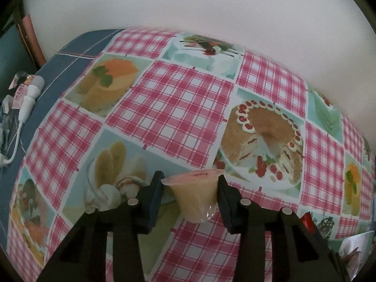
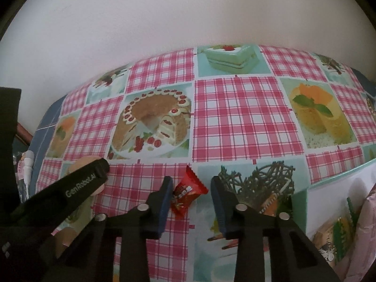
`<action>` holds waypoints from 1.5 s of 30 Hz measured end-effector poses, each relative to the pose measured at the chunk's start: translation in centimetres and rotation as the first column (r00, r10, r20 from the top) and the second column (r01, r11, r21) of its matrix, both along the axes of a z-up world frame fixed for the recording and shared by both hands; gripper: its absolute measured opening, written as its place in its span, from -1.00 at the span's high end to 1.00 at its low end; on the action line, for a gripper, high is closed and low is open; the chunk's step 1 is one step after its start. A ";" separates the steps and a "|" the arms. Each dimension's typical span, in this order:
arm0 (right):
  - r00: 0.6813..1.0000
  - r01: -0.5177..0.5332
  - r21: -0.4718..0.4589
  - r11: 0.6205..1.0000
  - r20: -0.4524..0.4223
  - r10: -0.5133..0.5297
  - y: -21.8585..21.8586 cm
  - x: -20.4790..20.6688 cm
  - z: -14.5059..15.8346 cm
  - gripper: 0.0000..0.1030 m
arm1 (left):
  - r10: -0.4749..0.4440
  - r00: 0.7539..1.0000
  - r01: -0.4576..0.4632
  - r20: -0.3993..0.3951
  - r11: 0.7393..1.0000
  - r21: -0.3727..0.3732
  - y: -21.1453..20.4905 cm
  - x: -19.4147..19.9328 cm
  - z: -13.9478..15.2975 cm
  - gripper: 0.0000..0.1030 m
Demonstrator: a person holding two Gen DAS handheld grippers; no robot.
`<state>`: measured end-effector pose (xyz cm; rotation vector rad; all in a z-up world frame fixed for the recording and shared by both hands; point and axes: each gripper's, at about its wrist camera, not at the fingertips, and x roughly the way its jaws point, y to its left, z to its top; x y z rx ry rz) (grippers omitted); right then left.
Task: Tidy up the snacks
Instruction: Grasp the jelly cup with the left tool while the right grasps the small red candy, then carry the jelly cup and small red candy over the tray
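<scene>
Left gripper (image 1: 191,202) clenched on a pale yellow jelly cup (image 1: 195,195), right gripper (image 2: 191,197) grasping a red foil-wrapped candy (image 2: 186,191), both over the checked cake-print tablecloth (image 2: 239,115); judging by this, sorting has barely begun
</scene>
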<state>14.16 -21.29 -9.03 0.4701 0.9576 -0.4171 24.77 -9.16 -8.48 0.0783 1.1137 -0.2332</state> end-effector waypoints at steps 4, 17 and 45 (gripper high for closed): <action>1.000 -0.006 -0.002 1.000 0.003 0.006 0.0 -0.2 0.0 0.50 | -0.003 1.000 0.003 0.000 1.000 0.010 0.2 -0.1 0.0 0.14; 1.000 0.013 -0.005 1.000 -0.001 -0.013 -0.4 -1.7 2.1 0.51 | 0.006 1.000 -0.005 -0.012 1.000 0.028 0.3 -2.3 2.5 0.14; 0.986 0.148 -0.059 0.987 0.087 -0.142 -1.9 -16.3 15.4 0.51 | -0.061 0.995 0.068 0.079 0.995 -0.078 0.7 -15.3 14.7 0.14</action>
